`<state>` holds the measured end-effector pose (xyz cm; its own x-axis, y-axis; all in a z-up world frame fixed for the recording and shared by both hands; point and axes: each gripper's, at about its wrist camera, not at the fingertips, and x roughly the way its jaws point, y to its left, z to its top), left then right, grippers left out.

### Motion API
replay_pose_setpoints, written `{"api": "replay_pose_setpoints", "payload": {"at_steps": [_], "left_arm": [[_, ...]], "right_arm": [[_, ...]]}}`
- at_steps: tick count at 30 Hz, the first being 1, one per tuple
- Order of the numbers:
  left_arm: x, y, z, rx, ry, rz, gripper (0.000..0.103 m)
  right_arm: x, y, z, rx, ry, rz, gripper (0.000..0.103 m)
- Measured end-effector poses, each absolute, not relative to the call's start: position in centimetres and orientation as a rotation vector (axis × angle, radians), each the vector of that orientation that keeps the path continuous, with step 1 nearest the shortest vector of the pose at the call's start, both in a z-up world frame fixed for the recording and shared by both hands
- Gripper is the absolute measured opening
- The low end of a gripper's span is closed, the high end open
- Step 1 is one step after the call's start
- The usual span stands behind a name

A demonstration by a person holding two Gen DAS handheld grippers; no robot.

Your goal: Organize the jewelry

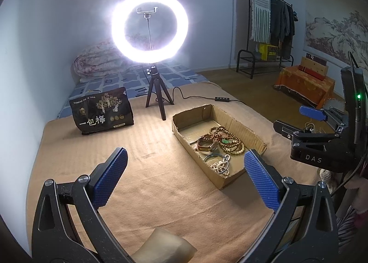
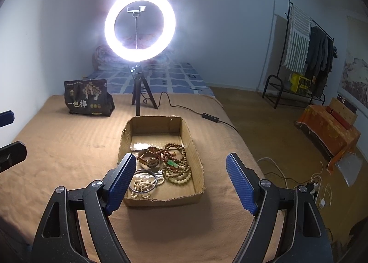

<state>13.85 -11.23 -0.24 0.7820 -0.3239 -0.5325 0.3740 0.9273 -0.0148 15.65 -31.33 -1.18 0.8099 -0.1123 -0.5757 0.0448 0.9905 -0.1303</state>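
A shallow cardboard box [image 1: 237,125] [image 2: 195,148] lies on the tan blanket. In it are brown bead bracelets [image 1: 230,142] [image 2: 177,161], a leather-strap watch [image 1: 208,144] [image 2: 149,159], a small green pendant [image 2: 172,163], white bead strands [image 1: 219,165] [image 2: 142,184] and a metal bangle [image 2: 143,179]. My left gripper [image 1: 186,171] is open and empty, above the blanket just left of the box. My right gripper [image 2: 181,175] is open and empty, hovering over the box's near end. The right gripper also shows at the right edge of the left wrist view [image 1: 299,122].
A lit ring light on a small tripod [image 1: 150,26] [image 2: 139,26] stands behind the box, its cable and switch [image 2: 209,116] trailing right. A black snack bag [image 1: 102,111] [image 2: 88,98] stands at back left. A pale object [image 1: 164,248] lies near the blanket's front edge.
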Motion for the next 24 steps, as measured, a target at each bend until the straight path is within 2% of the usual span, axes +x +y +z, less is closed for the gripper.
{"api": "replay_pose_setpoints", "payload": {"at_steps": [24], "left_arm": [[13.58, -11.71, -0.13, 0.111, 0.554, -0.390, 0.103]], "right_arm": [[15.59, -31.41, -1.18, -0.112, 0.629, -0.081, 0.080]]}}
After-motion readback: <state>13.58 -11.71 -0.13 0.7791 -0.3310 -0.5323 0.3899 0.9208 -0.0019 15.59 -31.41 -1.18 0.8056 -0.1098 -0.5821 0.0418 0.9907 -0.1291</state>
